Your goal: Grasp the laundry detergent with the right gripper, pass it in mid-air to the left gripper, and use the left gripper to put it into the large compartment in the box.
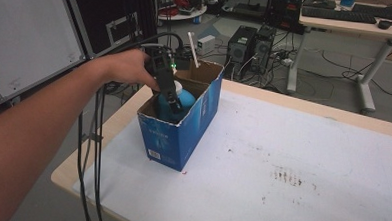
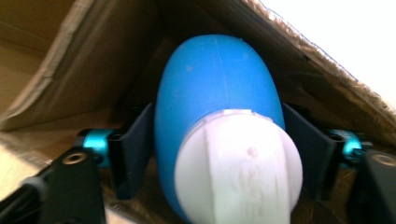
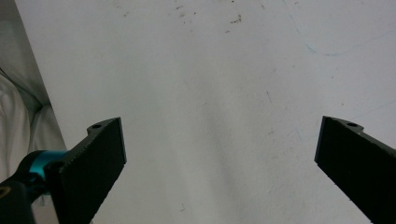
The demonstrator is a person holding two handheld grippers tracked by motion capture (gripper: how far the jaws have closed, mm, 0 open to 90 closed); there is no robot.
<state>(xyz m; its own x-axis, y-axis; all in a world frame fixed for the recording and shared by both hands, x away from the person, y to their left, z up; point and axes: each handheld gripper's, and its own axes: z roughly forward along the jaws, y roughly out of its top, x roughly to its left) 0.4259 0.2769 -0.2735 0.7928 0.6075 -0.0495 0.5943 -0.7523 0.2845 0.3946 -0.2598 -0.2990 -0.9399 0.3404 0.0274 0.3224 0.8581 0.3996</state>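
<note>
Inside the open blue cardboard box [image 1: 180,132] at the centre left of the high view, my left gripper [image 1: 173,103] is reaching down around the blue plastic bottle with a white cap [image 2: 219,116], its jaws flanking the bottle, whether gripping I cannot tell. My right gripper [image 3: 219,154] is hanging wide open over the white table covering [image 3: 210,70].

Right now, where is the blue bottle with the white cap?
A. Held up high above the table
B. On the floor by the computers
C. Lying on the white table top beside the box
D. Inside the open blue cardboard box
D: the blue bottle stands inside the open blue cardboard box, with the left tool reaching in and its jaws either side of the bottle.
</note>
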